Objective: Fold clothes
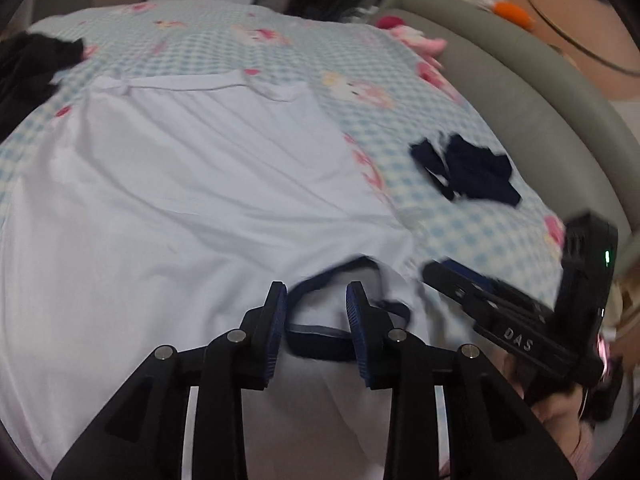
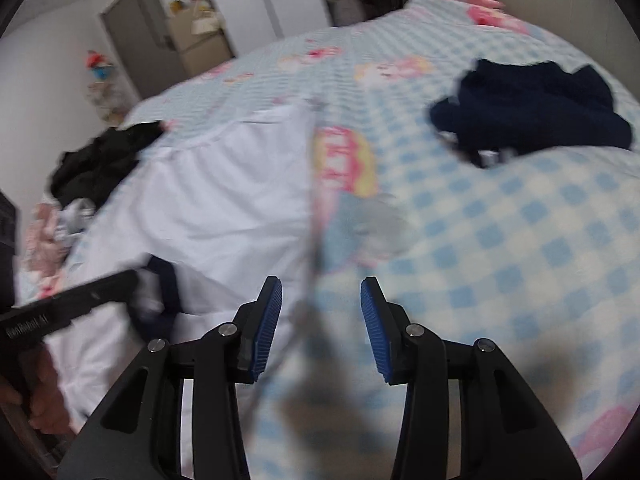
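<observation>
Lying flat: smooth white garment [image 1: 192, 184], navy-trimmed neckline, on checked fleecy bedspread [image 2: 500, 240]. Spreading ribbed blue pads: left gripper [image 1: 317, 312] straddling neckline; right gripper [image 2: 321, 312] empty.

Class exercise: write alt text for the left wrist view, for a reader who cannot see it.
The open left gripper hovers over the navy-trimmed neckline of a white garment spread on a checked bedsheet. A small navy garment lies to the right, near the right gripper.
</observation>
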Motion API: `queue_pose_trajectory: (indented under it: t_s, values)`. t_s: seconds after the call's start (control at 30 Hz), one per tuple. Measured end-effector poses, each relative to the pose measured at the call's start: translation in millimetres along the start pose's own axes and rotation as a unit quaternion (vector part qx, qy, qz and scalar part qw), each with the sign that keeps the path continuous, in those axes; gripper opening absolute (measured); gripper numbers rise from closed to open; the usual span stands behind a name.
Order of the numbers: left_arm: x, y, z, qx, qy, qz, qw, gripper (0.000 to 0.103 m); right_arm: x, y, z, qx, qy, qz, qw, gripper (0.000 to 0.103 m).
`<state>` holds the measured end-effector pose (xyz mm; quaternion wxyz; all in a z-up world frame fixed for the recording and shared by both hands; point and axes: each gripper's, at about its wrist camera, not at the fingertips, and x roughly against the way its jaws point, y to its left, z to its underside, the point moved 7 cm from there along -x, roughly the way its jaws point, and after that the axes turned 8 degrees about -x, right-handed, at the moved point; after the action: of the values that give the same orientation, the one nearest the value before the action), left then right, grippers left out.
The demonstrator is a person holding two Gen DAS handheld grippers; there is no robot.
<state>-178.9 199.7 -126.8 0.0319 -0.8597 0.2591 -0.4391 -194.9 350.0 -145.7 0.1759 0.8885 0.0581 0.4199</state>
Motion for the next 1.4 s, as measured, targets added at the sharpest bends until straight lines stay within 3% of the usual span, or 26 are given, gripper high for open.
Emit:
queue_pose_trajectory:
  t_s: [0.1, 0.13, 0.2, 0.33, 0.4, 0.47, 0.53, 0.63, 0.7, 0.83, 1.0, 1.1, 1.17, 1.3, 1.4]
  values:
    - [-11.8, -11.9, 14.1, -0.039, 0.029, -0.007, 0.9988, 0.033, -9.9, 19.8, 10.6, 0.028, 0.033, -0.035, 0.998, 0.042]
    - [-17.3, -12.5, 17.6, -0.045, 0.039, -0.016, 0.9981, 0.033, -15.1, 24.5, 15.1, 0.038, 0.044, -0.033, 0.998, 0.042]
    - [-26.4, -9.2, 19.0, -0.048, 0.049, -0.043, 0.9967, 0.033, -25.9, 22.8, 21.8, 0.054, 0.051, 0.012, 0.997, 0.042]
    - [-23.4, 4.7, 4.8, -0.023, 0.032, -0.085, 0.9956, 0.032, -20.4, 6.1, 14.4, 0.009, 0.034, 0.018, 0.999, 0.042]
    - [-15.7, 6.1, -2.3, -0.006, 0.012, -0.066, 0.9977, 0.032, -9.2, -1.4, 10.8, -0.009, 0.018, 0.021, 1.000, 0.042]
    - [-10.4, -2.2, -3.6, -0.004, 0.002, -0.020, 0.9998, 0.032, 2.5, -4.8, 11.8, -0.024, 0.012, 0.015, 1.000, 0.042]
    - [-13.6, -14.5, 1.7, -0.022, 0.011, 0.010, 0.9997, 0.033, 11.3, -3.7, 16.7, -0.035, 0.009, 0.006, 0.999, 0.043]
    - [-27.9, -20.3, 12.7, -0.056, 0.036, -0.025, 0.9975, 0.033, 8.3, 2.9, 29.6, -0.037, 0.029, -0.001, 0.999, 0.043]
    - [-31.1, -11.6, 12.6, -0.043, 0.037, -0.049, 0.9972, 0.034, 0.4, 8.4, 35.4, -0.023, 0.043, 0.005, 0.999, 0.043]
    - [-12.6, 10.1, 0.6, 0.004, 0.001, -0.074, 0.9973, 0.031, 0.7, 6.4, 42.6, -0.020, 0.046, 0.023, 0.998, 0.043]
    - [0.8, -2.4, 7.7, -0.006, -0.005, 0.000, 1.0000, 0.033, 27.5, 4.3, 49.5, -0.043, 0.023, -0.002, 0.999, 0.044]
    - [-7.8, -16.2, 24.0, -0.032, 0.017, 0.010, 0.9993, 0.033, 37.3, 14.2, 62.4, -0.059, 0.028, -0.032, 0.997, 0.045]
    - [-15.1, -17.6, 30.5, -0.036, 0.029, -0.007, 0.9989, 0.033, 36.3, 22.1, 74.2, -0.057, 0.042, -0.038, 0.997, 0.046]
    - [-14.5, -1.9, 27.2, -0.024, 0.032, -0.055, 0.9977, 0.033, 18.8, 23.1, 94.0, -0.017, 0.081, 0.024, 0.996, 0.047]
    - [-11.7, 10.9, 24.2, -0.011, 0.033, -0.084, 0.9959, 0.033, 20.2, 16.3, 94.7, -0.029, 0.081, 0.029, 0.996, 0.047]
